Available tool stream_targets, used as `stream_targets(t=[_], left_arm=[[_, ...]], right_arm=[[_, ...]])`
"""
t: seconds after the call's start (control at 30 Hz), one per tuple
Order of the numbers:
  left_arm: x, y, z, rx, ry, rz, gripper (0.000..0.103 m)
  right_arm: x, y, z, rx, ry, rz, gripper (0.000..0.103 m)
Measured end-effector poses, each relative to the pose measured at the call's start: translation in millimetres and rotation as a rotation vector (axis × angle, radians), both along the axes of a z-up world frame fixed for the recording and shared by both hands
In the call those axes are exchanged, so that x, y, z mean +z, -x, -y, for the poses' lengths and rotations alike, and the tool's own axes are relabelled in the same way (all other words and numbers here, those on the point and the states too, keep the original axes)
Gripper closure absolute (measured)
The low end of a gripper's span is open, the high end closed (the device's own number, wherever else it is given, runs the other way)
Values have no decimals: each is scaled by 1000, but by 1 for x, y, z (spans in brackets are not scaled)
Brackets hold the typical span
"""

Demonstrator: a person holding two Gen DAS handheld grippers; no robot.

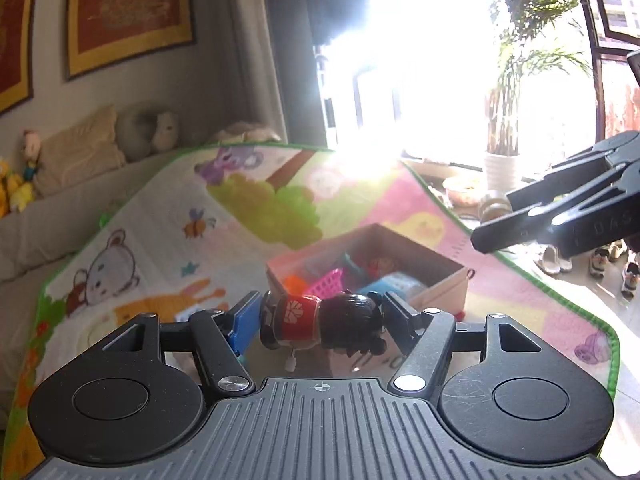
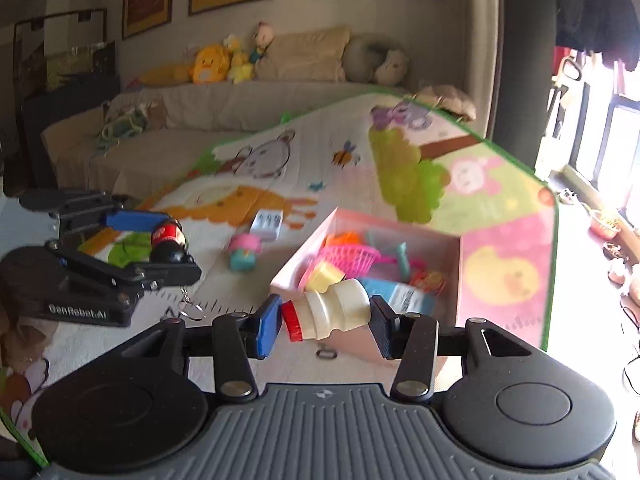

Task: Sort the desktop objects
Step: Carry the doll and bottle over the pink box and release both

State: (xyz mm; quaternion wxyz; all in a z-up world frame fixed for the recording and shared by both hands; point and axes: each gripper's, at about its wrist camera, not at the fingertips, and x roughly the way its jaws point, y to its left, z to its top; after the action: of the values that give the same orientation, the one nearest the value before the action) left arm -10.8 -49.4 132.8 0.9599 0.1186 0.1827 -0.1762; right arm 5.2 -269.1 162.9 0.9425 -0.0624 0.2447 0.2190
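My left gripper (image 1: 320, 320) is shut on a small doll (image 1: 320, 322) with a red body and black hair, held sideways above the play mat; both show in the right wrist view, the gripper (image 2: 156, 240) and doll (image 2: 168, 242), at the left. My right gripper (image 2: 326, 318) is shut on a small white bottle with a red cap (image 2: 328, 314), held sideways just in front of the pink box (image 2: 460, 272). The box (image 1: 440, 280) holds a pink toy basket (image 2: 352, 258) and several other toys. The right gripper (image 1: 516, 224) enters the left wrist view at the right.
A colourful play mat (image 2: 280, 160) covers the surface. On it lie a white packet (image 2: 267, 224) and a pink-and-teal toy (image 2: 244, 254). A sofa with cushions and plush toys (image 2: 208, 64) stands behind. A bright window and a potted plant (image 1: 504, 160) are to the right.
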Motion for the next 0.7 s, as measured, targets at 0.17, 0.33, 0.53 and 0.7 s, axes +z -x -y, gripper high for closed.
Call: stream_targets(t=[0.17,0.33,0.53,0.7], left_arm=[[15,-49,40,-24,-5,21,32],[27,-105,45,23,86,18,19],[7,-96,-16,131,131,-15,6],[-38,-81,-56,199,85,-122,6]], right_arm=[[32,-26,27,-105,-60,73,56],[57,-69,37,-147,-101,106,56],[40,-120,28,-154,-112,28,56],[3,-172,9,-174,-102,-110,56]])
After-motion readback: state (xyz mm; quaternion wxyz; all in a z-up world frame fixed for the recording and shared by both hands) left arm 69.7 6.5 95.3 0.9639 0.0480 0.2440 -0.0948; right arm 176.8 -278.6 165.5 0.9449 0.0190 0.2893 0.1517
